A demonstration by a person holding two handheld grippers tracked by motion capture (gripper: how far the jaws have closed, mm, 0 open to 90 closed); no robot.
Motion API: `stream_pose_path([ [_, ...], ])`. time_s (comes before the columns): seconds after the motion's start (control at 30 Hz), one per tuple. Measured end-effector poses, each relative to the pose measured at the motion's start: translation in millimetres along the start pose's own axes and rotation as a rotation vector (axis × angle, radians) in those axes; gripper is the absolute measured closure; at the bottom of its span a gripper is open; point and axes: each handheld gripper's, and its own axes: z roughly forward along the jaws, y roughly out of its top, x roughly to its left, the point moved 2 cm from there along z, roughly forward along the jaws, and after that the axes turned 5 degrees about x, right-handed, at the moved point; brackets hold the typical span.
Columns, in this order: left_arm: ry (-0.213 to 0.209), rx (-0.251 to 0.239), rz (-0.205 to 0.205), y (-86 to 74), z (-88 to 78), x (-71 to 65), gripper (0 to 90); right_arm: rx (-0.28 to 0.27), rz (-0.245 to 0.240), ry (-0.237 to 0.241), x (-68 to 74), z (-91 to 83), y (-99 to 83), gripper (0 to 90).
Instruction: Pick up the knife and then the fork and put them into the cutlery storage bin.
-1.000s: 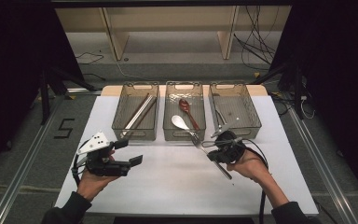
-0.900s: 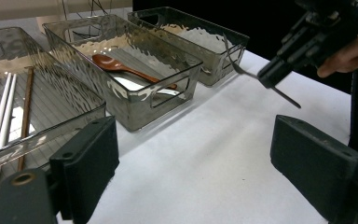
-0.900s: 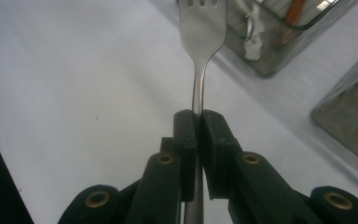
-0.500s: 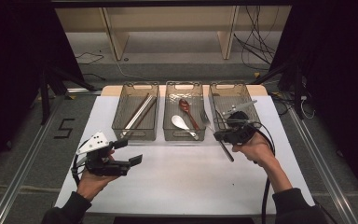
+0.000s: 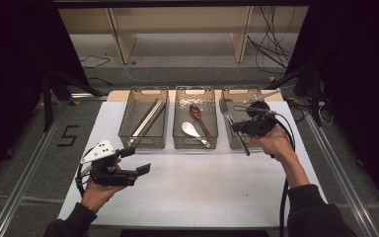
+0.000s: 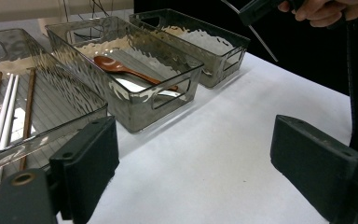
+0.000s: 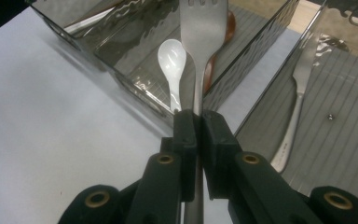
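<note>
White paper-covered table [image 5: 187, 197]: lying under everything, carrying three bins in a row along its far side.

Smoked clear plastic bins, ribbed floors, cut-out handles: the left bin [image 5: 128, 139] is holding chopsticks [image 5: 145, 121]; the middle bin [image 5: 177, 143] is holding a white spoon [image 5: 191, 130] and a brown spoon [image 5: 196, 112]; the right bin [image 5: 229, 143] is already housing one steel fork [image 7: 294, 116].

Left gripper [image 5: 138, 160]: hovering low over the near-left of the table, jaws standing wide apart with nothing between them.

Right gripper [image 5: 238, 129]: hanging over the right bin, jaws clenched on the held fork [image 7: 200, 28].

Held fork, stainless steel: sitting clear of the table, above the near-left edge of the right bin. In the right gripper view its long axis is running straight along the jaws, tines pointing ahead of them toward the middle bin, handle trailing back under the gripper; in the high view the handle is slanting down toward the person. Judged rigid, light, and slick on its polished faces, so liable to pivot or slide in a narrow pinch. The pads are taking it on the flat neck below the bowl; that thin, flat stretch looks the surest place to grip.
</note>
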Motion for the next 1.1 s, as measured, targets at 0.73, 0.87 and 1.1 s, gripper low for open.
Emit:
stream_pose_path([
  [0.73,-0.001,-0.009,-0.003,0.2,-0.4,0.2,14.5,-0.049,0.128,-0.072,-40.4,-6.2,25.6,85.4],
  [0.87,-0.001,-0.011,-0.005,0.2,-0.5,0.5,14.5,-0.055,0.145,-0.081,-46.1,-6.8,29.7,85.4],
  [1.1,-0.002,-0.01,-0.004,0.3,-0.5,0.1,14.5,-0.051,0.174,-0.098,-56.3,-3.2,35.1,85.4],
])
